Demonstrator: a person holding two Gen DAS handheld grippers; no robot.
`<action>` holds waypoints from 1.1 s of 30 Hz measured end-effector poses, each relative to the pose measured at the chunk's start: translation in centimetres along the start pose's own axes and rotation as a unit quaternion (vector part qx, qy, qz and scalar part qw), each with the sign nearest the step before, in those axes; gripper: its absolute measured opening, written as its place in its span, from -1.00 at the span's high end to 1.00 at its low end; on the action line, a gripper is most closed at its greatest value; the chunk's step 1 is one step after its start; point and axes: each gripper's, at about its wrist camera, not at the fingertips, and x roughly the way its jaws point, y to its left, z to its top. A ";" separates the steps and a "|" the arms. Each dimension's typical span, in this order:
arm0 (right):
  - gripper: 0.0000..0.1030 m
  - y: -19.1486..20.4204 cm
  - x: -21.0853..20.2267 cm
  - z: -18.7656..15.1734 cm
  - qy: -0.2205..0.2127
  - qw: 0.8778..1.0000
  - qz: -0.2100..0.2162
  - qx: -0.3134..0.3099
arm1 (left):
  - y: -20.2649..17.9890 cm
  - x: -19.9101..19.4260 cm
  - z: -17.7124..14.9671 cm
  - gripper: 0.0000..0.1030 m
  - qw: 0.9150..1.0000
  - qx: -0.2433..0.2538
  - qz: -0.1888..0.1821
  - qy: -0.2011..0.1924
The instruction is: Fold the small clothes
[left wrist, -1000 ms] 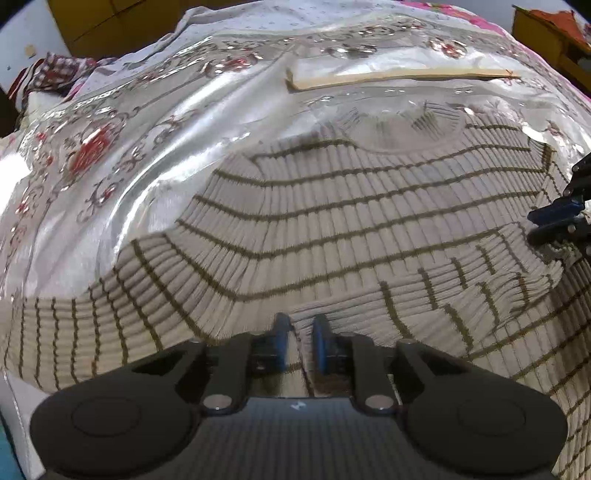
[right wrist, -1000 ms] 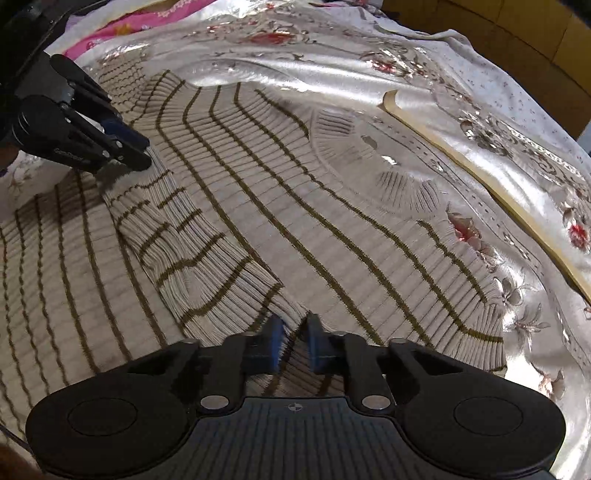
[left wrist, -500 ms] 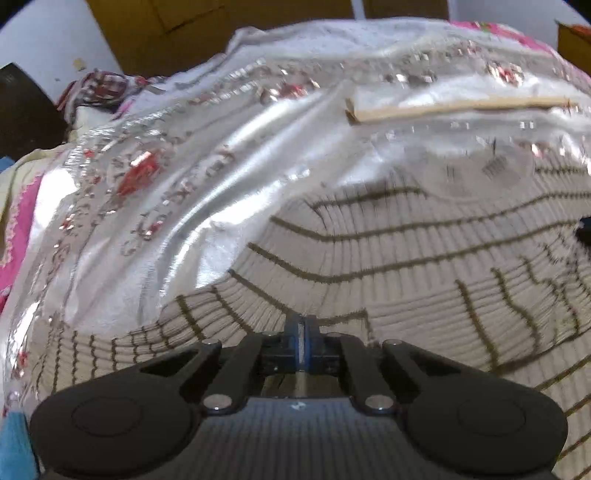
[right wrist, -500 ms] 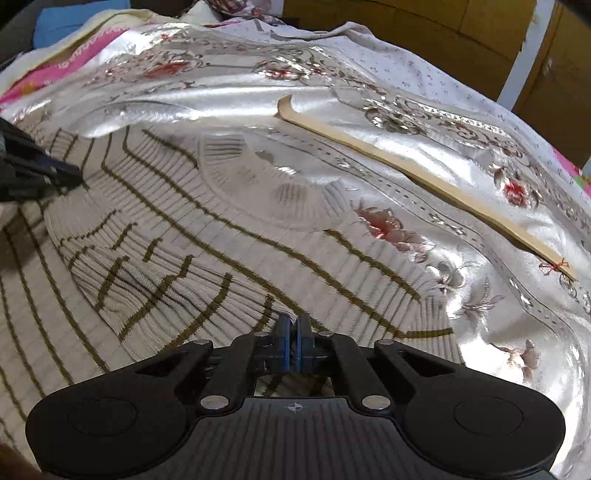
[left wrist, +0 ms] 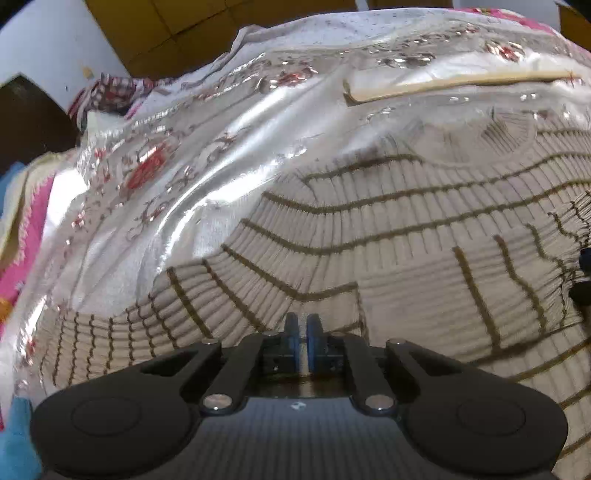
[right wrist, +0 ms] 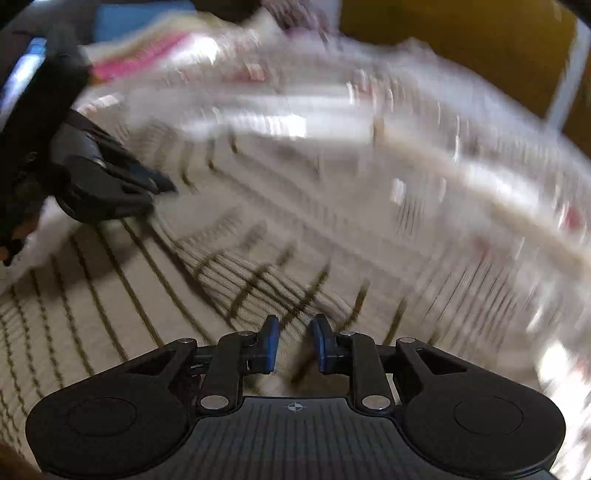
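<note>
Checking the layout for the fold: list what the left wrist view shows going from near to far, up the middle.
left gripper → striped sweater → silvery floral sheet → white dotted cloth → yellow-brown cabinet

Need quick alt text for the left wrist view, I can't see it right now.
The left gripper, nearly shut, sits low over a beige striped sweater spread on a shiny floral bedcover.
</note>
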 end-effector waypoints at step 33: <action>-0.06 33.7 15.0 27.4 -0.028 0.981 0.131 -0.141 | 23.0 -5.0 -14.5 0.67 0.964 -0.266 0.022 0.012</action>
